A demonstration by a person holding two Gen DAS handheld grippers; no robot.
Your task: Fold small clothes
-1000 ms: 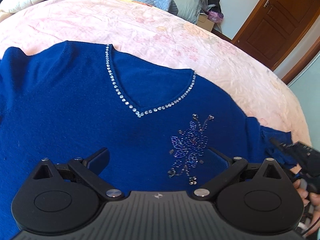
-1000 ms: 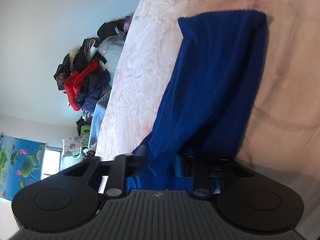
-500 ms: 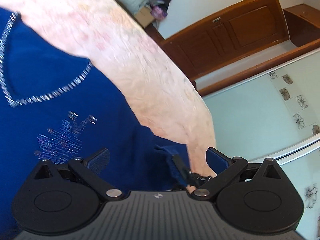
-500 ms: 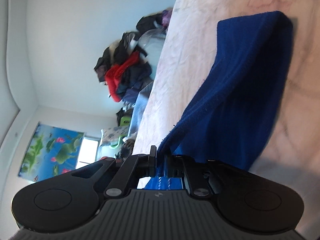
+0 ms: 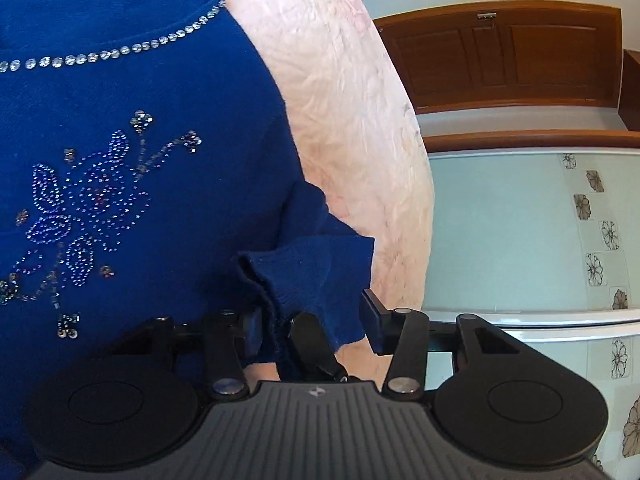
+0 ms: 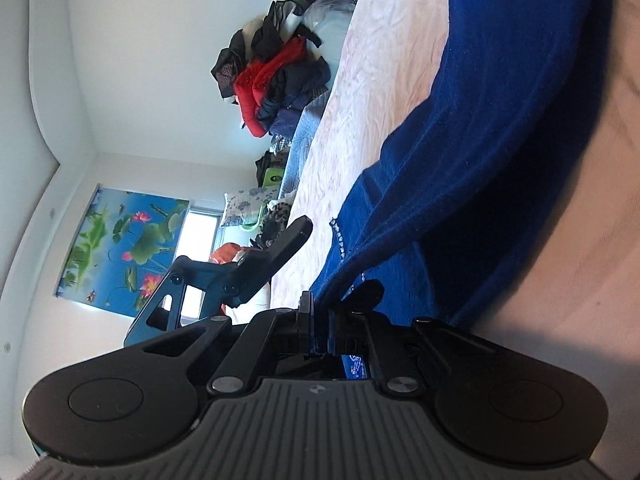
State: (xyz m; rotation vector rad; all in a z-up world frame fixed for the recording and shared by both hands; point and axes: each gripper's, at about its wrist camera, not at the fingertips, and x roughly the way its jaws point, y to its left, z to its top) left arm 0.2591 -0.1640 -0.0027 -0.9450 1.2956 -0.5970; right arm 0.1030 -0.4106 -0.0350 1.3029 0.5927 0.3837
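A royal-blue sweater [image 5: 120, 120] with a rhinestone neckline and a beaded flower lies on the pink bedspread [image 5: 352, 100]. Its sleeve cuff [image 5: 316, 272] is lifted at the bed's edge. My right gripper [image 6: 319, 332] is shut on that cuff, and the sleeve [image 6: 500, 120] stretches away from it over the bed. One of its black fingers [image 5: 312, 344] shows in the left wrist view, under the cloth. My left gripper [image 5: 310, 324] straddles the same cuff. Its jaws are closing with the bunched cuff between them, still standing wide. A left finger [image 6: 294, 236] shows in the right wrist view.
The bed's edge drops off just right of the cuff. Beyond it stand a wooden door [image 5: 500, 52] and a pale panel with flower tiles [image 5: 520, 220]. A heap of dark and red clothes [image 6: 276, 76] sits at the bed's far end, near a lotus poster [image 6: 124, 248].
My left gripper swung right from the sweater's front to the cuff, and its jaws narrowed around it. The right gripper kept its grip and shifted with the sleeve.
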